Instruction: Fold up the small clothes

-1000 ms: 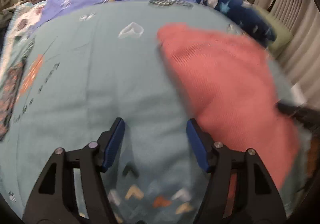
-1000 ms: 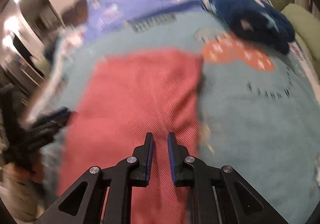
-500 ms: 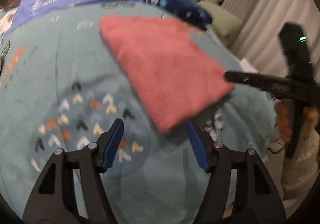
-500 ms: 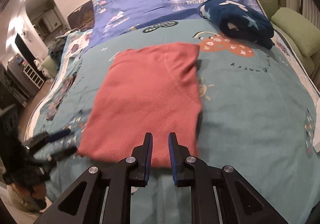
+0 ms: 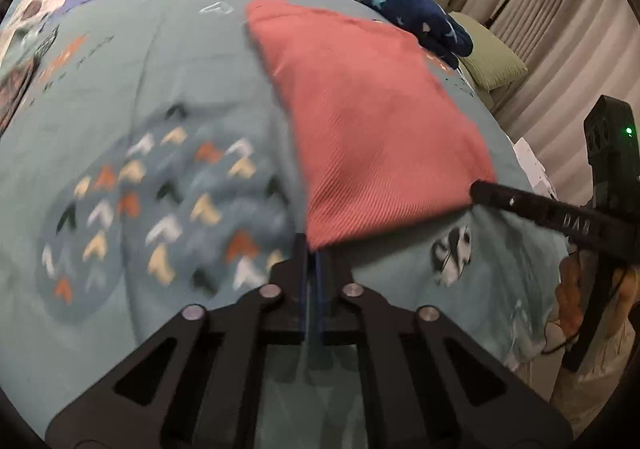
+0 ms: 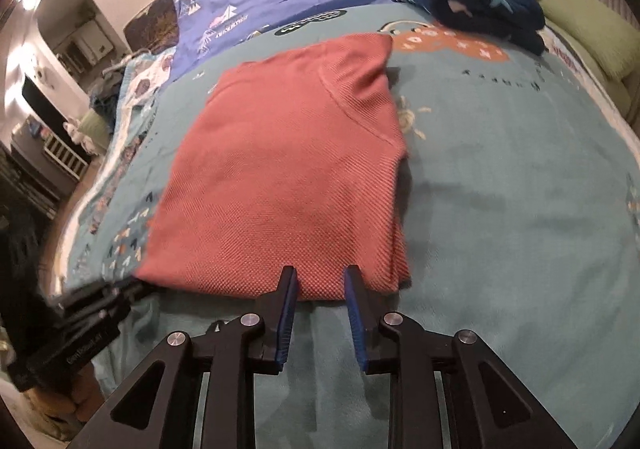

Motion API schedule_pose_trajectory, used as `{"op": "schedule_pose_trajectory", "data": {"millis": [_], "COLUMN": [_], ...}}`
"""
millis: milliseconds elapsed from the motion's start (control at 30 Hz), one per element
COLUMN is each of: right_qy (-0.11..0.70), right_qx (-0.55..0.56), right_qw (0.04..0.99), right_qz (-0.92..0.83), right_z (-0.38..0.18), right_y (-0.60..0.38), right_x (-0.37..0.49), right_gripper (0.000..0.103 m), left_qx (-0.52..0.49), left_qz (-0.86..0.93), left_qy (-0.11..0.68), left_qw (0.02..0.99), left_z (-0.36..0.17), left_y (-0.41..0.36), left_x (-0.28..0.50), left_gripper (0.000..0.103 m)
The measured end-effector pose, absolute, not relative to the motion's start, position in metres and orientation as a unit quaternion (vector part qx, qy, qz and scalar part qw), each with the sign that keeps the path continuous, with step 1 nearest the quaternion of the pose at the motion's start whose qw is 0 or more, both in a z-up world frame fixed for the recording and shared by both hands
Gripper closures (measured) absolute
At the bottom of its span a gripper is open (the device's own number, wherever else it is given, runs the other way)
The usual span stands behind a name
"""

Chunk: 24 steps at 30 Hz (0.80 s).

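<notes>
At the near hem of the coral garment [image 6: 288, 169], the right gripper [image 6: 320, 281] is opening, nothing pinched; the left gripper [image 5: 313, 253] is clamped at the near-left corner, seemingly gripping cloth for a fold across the teal bedspread [image 6: 500, 189].

The left gripper [image 5: 313, 249] points steeply down, its jaws pressed together with the fingertips at the near left corner of the red garment [image 5: 372, 117]. The right gripper [image 6: 320, 277] also tilts downward at the garment's near edge; its jaws are opening, the hem lying just between the fingertips.
</notes>
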State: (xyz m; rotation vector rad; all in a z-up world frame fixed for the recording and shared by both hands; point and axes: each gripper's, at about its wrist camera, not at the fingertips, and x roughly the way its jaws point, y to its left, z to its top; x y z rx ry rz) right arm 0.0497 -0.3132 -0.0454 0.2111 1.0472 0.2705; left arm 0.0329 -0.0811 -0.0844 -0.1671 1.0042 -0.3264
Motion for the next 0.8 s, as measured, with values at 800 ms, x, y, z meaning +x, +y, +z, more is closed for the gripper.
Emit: {"op": "schedule_pose_trajectory", "data": {"millis": [800], "right_qy": [0.492], "right_qx": [0.109], "right_qw": [0.854], "right_qz": [0.129], "right_z": [-0.046], "right_y": [-0.304], "right_x": [0.064], "right_gripper": [0.079], "left_qx": [-0.058], "left_qz": [-0.171], "left_qy": [0.446], "left_qw": [0.877], "left_z": [-0.075], "left_y": [-0.090], "left_x": [0.081], "left_gripper": [0.096]}}
